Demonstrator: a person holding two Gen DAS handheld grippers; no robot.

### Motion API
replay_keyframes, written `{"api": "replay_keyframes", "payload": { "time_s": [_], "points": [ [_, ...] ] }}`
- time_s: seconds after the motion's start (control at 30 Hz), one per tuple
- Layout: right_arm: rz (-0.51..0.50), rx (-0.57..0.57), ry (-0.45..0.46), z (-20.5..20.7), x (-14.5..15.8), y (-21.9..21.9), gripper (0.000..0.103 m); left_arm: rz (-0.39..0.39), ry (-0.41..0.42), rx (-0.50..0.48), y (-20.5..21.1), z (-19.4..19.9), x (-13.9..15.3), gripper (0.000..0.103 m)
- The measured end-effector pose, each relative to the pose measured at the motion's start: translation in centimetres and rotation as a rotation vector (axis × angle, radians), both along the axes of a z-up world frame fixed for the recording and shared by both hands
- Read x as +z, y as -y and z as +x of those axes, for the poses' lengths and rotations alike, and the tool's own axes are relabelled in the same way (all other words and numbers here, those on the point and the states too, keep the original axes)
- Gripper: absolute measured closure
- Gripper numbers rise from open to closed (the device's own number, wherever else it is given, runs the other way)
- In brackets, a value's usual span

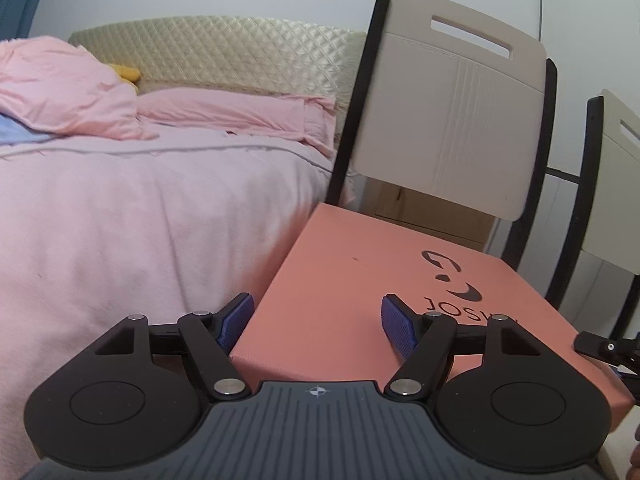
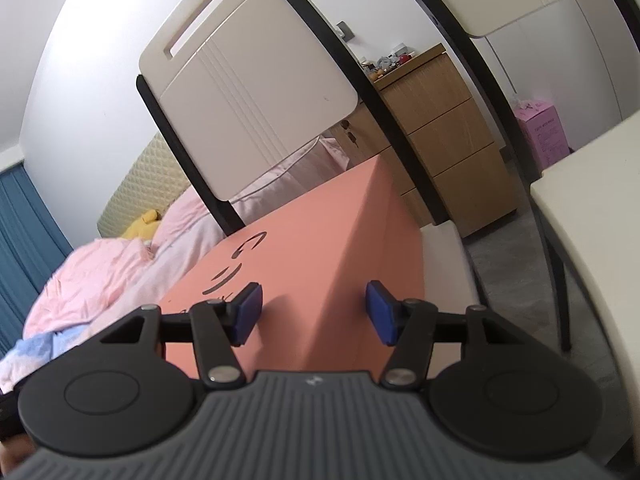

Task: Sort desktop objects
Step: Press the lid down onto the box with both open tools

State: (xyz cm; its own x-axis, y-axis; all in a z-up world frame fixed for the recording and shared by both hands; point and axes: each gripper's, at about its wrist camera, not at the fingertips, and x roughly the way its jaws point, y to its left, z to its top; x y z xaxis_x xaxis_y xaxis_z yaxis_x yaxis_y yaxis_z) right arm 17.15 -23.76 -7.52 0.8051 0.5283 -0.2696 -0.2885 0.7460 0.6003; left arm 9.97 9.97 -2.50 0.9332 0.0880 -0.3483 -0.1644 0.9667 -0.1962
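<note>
Salmon-pink box [image 1: 360, 280] with a black logo sits on a chair seat, pushed up against the side of the bed [image 1: 140, 208]. Both grippers hang just over it, holding nothing: the left gripper [image 1: 318, 322] has its blue pads spread wide above the box's top, and the right gripper [image 2: 314, 312] is likewise spread over the box's near edge. Behind the box rises the chair back [image 1: 452, 112], cream with black rails. Pink pillows [image 1: 64, 88] lie at the bed's quilted headboard. A wooden drawer unit [image 2: 444, 136] stands farther off, and a white tabletop [image 2: 592, 208] edges in at the right.
</note>
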Motion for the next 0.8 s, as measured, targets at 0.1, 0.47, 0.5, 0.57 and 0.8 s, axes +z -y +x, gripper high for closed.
{"api": "replay_keyframes", "payload": {
  "time_s": [0.1,0.47,0.5,0.57,0.8],
  "points": [
    [-0.019,0.012,-0.005,0.7,0.1,0.7,0.045,0.009,-0.012,-0.026,0.6,0.3,-0.4,0.028],
    [-0.058,0.029,0.005,-1.1,0.6,2.2,0.046,-0.022,-0.011,-0.082,0.8,-0.7,-1.3,0.028],
    [-0.07,0.027,0.013,-1.4,0.6,2.1,0.046,-0.024,-0.013,-0.084,0.7,-0.6,-1.3,0.028],
    [-0.079,0.023,0.021,-1.6,0.6,2.1,0.046,-0.02,-0.014,-0.086,0.7,-0.4,-1.4,0.027],
    [-0.099,-0.002,0.033,-2.0,0.6,1.6,0.046,-0.035,-0.02,-0.095,0.4,0.0,-1.5,0.026]
  ]
}}
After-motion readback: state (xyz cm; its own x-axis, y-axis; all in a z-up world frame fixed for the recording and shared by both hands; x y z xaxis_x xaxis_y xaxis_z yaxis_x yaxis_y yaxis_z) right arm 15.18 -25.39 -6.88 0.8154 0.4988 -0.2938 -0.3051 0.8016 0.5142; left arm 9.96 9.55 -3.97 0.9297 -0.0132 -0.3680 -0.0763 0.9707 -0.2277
